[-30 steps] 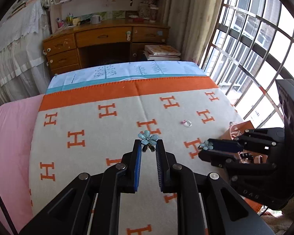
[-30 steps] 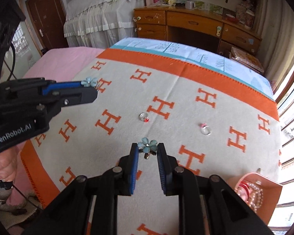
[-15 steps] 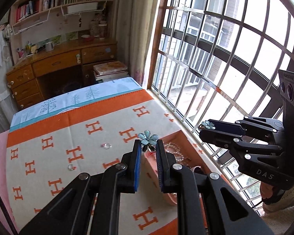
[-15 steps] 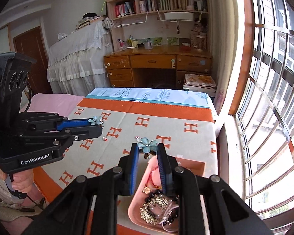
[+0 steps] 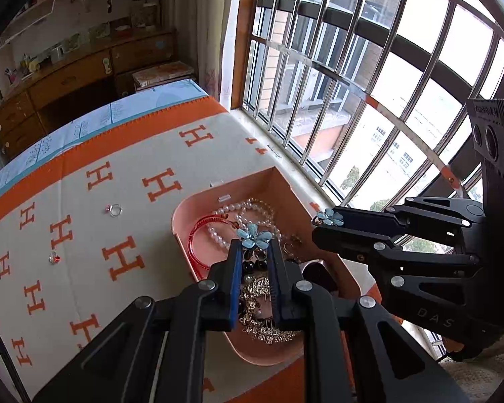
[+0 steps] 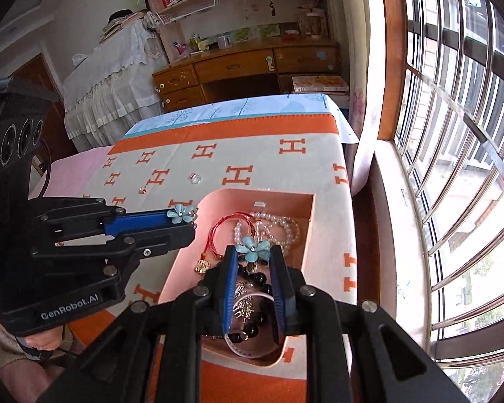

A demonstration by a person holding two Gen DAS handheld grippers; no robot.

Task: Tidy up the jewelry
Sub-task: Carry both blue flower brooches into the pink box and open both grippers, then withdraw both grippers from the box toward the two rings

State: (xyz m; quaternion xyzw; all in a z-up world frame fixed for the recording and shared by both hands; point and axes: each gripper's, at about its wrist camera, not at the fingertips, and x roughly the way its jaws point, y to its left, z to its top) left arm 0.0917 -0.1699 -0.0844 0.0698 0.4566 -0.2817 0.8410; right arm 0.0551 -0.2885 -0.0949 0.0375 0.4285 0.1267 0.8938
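My left gripper (image 5: pixel 254 245) is shut on a light blue flower earring (image 5: pixel 254 235) and holds it above the pink jewelry tray (image 5: pixel 181 216). My right gripper (image 6: pixel 253 254) is shut on a matching blue flower earring (image 6: pixel 253 248) above the same tray (image 6: pixel 184 268). Each gripper shows in the other's view, the right one (image 5: pixel 329 218) and the left one (image 6: pixel 184 216), both with a flower at the tip. The tray holds a pearl string (image 5: pixel 238 210), a red bangle (image 5: pixel 201 235), dark beads and gold pieces. Two rings (image 5: pixel 115 210) (image 5: pixel 54 258) lie on the blanket.
The tray sits on an orange and cream H-patterned blanket (image 5: pixel 124 258) at the bed's edge by a barred window (image 5: pixel 369 84). A wooden desk (image 6: pixel 245 67) with shelves stands beyond the bed's far end.
Both grippers have swung from over the blanket toward the window side and down over the pink tray, each still holding its flower earring.
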